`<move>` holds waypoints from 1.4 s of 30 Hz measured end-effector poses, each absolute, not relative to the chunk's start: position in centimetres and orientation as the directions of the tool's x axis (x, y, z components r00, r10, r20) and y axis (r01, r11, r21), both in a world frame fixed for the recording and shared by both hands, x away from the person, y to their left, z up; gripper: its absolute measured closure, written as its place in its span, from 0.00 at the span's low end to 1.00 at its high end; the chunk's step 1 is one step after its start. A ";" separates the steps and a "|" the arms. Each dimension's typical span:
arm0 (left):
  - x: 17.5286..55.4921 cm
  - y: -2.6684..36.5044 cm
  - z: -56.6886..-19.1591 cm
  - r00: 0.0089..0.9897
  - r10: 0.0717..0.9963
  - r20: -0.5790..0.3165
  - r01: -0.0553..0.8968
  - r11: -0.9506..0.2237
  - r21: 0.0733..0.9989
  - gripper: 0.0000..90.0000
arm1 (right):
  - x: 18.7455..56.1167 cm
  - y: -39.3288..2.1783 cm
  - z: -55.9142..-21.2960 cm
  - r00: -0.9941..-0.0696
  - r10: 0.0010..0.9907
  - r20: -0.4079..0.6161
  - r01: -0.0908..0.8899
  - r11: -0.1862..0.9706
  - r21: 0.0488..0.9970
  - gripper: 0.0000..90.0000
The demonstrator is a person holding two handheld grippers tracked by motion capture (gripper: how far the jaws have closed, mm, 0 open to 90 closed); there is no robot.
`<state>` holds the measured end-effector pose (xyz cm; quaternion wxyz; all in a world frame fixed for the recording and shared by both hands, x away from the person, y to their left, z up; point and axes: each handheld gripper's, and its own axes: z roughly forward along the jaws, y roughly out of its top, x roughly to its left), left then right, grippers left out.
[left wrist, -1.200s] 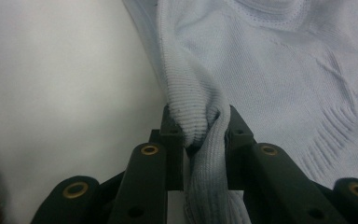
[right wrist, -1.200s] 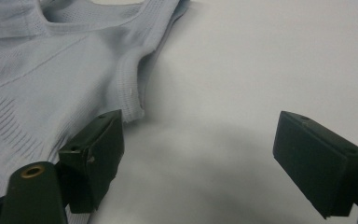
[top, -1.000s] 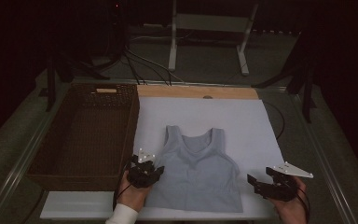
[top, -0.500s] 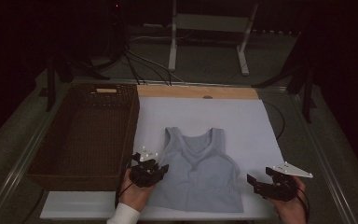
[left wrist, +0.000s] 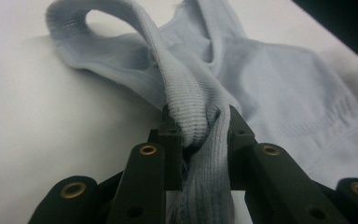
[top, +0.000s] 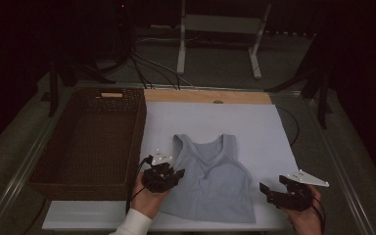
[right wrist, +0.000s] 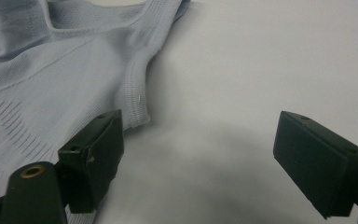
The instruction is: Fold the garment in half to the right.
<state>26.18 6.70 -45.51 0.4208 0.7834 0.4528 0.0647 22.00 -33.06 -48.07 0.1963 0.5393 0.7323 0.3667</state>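
Note:
A pale blue tank top (top: 214, 178) lies flat on the white board (top: 254, 127), straps pointing away from me. My left gripper (top: 172, 172) is at the top's left side, shut on the ribbed armhole edge (left wrist: 193, 116), which bunches up between the jaws and lifts off the board. In the left gripper view the left strap (left wrist: 121, 18) loops up behind the pinch. My right gripper (top: 268, 192) hovers open just right of the top's lower right side, with nothing between its fingers (right wrist: 95, 149); the top's right armhole edge (right wrist: 137, 102) lies just ahead of its left jaw.
A dark wicker basket (top: 90, 142) stands left of the white board, close to my left hand. A wooden strip (top: 208, 96) runs along the board's far edge. Beyond the table are a white stand (top: 215, 34) and cables on the floor.
My left gripper has risen slightly and shifted, pulling the left armhole edge of the top up with it. The right gripper has stayed where it was.

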 end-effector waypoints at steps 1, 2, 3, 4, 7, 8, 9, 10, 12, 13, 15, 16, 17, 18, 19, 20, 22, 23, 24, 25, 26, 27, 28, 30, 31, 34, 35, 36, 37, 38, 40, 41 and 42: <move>26.2 6.6 -45.5 0.583 0.761 -0.286 0.655 -0.232 0.719 0.83 | 22.0 -33.1 -48.1 -0.341 0.934 0.108 0.646 0.150 0.749 0.18; 26.3 6.5 -45.4 0.585 0.758 -0.289 0.655 -0.231 0.719 0.83 | 22.0 -33.1 -48.1 -0.341 0.934 0.109 0.646 0.149 0.749 0.18; 26.3 6.4 -45.4 0.588 0.754 -0.293 0.654 -0.230 0.721 0.83 | 22.0 -33.0 -48.1 -0.343 0.933 0.109 0.645 0.149 0.749 0.17; 26.3 6.3 -45.3 0.591 0.751 -0.295 0.653 -0.230 0.722 0.83 | 22.0 -33.0 -48.1 -0.343 0.933 0.110 0.646 0.149 0.749 0.17; 26.3 5.9 -45.1 0.598 0.744 -0.299 0.648 -0.229 0.727 0.83 | 22.0 -33.0 -48.1 -0.345 0.932 0.111 0.646 0.150 0.749 0.17; 26.4 5.8 -45.0 0.602 0.741 -0.298 0.646 -0.232 0.728 0.83 | 22.0 -33.0 -48.1 -0.346 0.932 0.111 0.646 0.151 0.749 0.17; 26.4 5.6 -44.9 0.605 0.738 -0.298 0.643 -0.232 0.730 0.83 | 22.0 -33.0 -48.1 -0.346 0.932 0.111 0.646 0.151 0.748 0.17; 26.4 5.4 -44.9 0.607 0.736 -0.299 0.642 -0.233 0.731 0.83 | 22.0 -33.0 -48.1 -0.346 0.931 0.111 0.646 0.151 0.749 0.17; 26.5 5.1 -44.7 0.615 0.730 -0.300 0.639 -0.237 0.732 0.83 | 22.0 -33.0 -48.1 -0.347 0.931 0.112 0.645 0.151 0.749 0.17; 26.5 4.9 -44.7 0.618 0.726 -0.302 0.636 -0.236 0.734 0.83 | 22.0 -33.0 -48.1 -0.347 0.931 0.112 0.645 0.151 0.750 0.17; 26.5 4.6 -44.5 0.625 0.721 -0.299 0.632 -0.242 0.737 0.83 | 22.0 -33.0 -48.1 -0.348 0.931 0.112 0.644 0.151 0.750 0.17; 26.5 4.5 -44.5 0.628 0.718 -0.300 0.630 -0.243 0.737 0.83 | 22.0 -33.0 -48.1 -0.348 0.931 0.112 0.644 0.151 0.750 0.17; 26.5 4.3 -44.4 0.630 0.716 -0.300 0.629 -0.244 0.738 0.83 | 22.0 -33.0 -48.1 -0.348 0.931 0.112 0.644 0.151 0.750 0.17; 26.6 4.2 -44.4 0.632 0.714 -0.303 0.628 -0.242 0.739 0.83 | 22.0 -33.0 -48.1 -0.348 0.931 0.113 0.644 0.150 0.750 0.17; 26.6 4.0 -44.3 0.634 0.712 -0.301 0.628 -0.246 0.739 0.83 | 22.0 -33.0 -48.1 -0.349 0.930 0.112 0.644 0.151 0.750 0.17; 26.6 3.9 -44.3 0.636 0.709 -0.303 0.627 -0.246 0.739 0.83 | 22.0 -33.0 -48.1 -0.350 0.930 0.112 0.644 0.152 0.750 0.17; 26.6 3.7 -44.3 0.638 0.705 -0.310 0.628 -0.243 0.740 0.83 | 22.0 -33.1 -48.1 -0.349 0.930 0.112 0.644 0.152 0.750 0.17; 26.7 3.6 -44.3 0.641 0.702 -0.310 0.626 -0.245 0.740 0.83 | 22.0 -33.1 -48.1 -0.349 0.930 0.112 0.644 0.152 0.750 0.17; 26.7 3.5 -44.3 0.642 0.701 -0.311 0.627 -0.246 0.739 0.83 | 22.0 -33.1 -48.1 -0.349 0.930 0.112 0.644 0.152 0.750 0.17; 26.7 3.4 -44.3 0.643 0.700 -0.310 0.626 -0.248 0.739 0.83 | 22.0 -33.1 -48.1 -0.350 0.930 0.112 0.644 0.152 0.750 0.17; 26.7 3.3 -44.2 0.646 0.698 -0.309 0.625 -0.251 0.739 0.83 | 22.0 -33.0 -48.1 -0.350 0.930 0.112 0.644 0.153 0.750 0.17; 26.7 3.2 -44.2 0.645 0.697 -0.313 0.626 -0.247 0.740 0.83 | 22.0 -33.0 -48.1 -0.351 0.930 0.112 0.644 0.152 0.749 0.17; 26.7 3.1 -44.2 0.648 0.696 -0.311 0.624 -0.250 0.740 0.83 | 22.0 -33.0 -48.1 -0.350 0.930 0.112 0.645 0.153 0.749 0.17; 26.8 2.8 -44.1 0.651 0.691 -0.315 0.624 -0.250 0.741 0.83 | 22.0 -33.0 -48.1 -0.351 0.930 0.111 0.644 0.154 0.749 0.17; 26.8 2.6 -44.1 0.652 0.690 -0.315 0.623 -0.250 0.741 0.83 | 22.0 -33.0 -48.1 -0.352 0.930 0.111 0.644 0.155 0.749 0.17; 26.8 2.2 -44.1 0.660 0.683 -0.314 0.619 -0.258 0.742 0.83 | 22.0 -33.0 -48.1 -0.352 0.930 0.111 0.643 0.154 0.750 0.17; 26.8 2.0 -44.0 0.662 0.681 -0.313 0.618 -0.260 0.742 0.83 | 22.0 -33.0 -48.1 -0.352 0.929 0.111 0.643 0.154 0.750 0.17; 26.8 1.8 -44.0 0.666 0.678 -0.312 0.616 -0.263 0.743 0.83 | 22.0 -33.0 -48.1 -0.352 0.930 0.111 0.643 0.154 0.750 0.17; 26.8 1.6 -44.0 0.667 0.676 -0.312 0.615 -0.264 0.743 0.83 | 22.0 -33.0 -48.1 -0.352 0.930 0.111 0.643 0.154 0.750 0.17; 26.9 1.5 -44.0 0.671 0.674 -0.310 0.613 -0.268 0.744 0.83 | 22.0 -33.0 -48.1 -0.351 0.930 0.111 0.643 0.153 0.750 0.17; 26.9 1.2 -43.9 0.674 0.671 -0.310 0.612 -0.272 0.743 0.83 | 22.0 -33.0 -48.1 -0.351 0.930 0.111 0.642 0.153 0.751 0.17; 26.9 1.0 -43.9 0.675 0.669 -0.311 0.612 -0.272 0.743 0.83 | 22.0 -33.0 -48.1 -0.352 0.930 0.109 0.641 0.154 0.752 0.17; 26.9 0.9 -43.9 0.678 0.666 -0.311 0.610 -0.274 0.743 0.83 | 22.0 -33.0 -48.1 -0.352 0.930 0.109 0.642 0.154 0.751 0.17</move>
